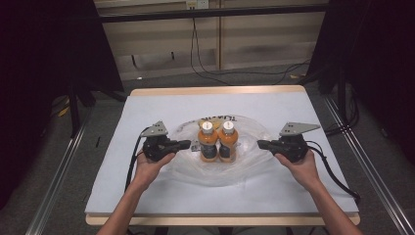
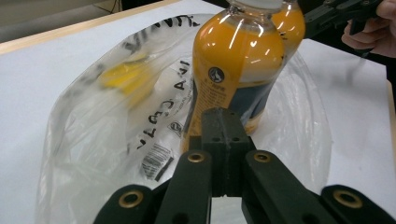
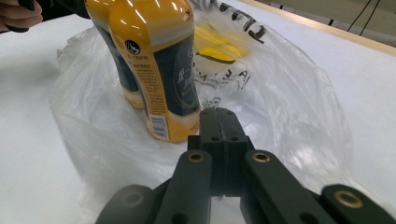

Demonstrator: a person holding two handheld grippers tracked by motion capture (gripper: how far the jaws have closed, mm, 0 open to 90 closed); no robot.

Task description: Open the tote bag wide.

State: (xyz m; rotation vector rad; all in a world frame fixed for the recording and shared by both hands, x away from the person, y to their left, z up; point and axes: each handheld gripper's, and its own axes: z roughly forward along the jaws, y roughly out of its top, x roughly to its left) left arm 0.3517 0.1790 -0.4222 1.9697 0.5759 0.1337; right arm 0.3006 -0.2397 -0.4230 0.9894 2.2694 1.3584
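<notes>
White table (image 1: 147, 191), clear bag (image 1: 254, 164) under two upright orange bottles (image 1: 218, 141); left gripper (image 1: 185, 144) and right gripper (image 1: 261, 144) flanking, jaws pressed together, empty.

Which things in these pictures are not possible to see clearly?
- Caps of the two bottles: cut off by the top edge in both gripper views.
- Black lettering on the plastic bag: too small in the high view, creased and cut off in the gripper views.
- Yellow patch in the bag: blurred by the film.
</notes>
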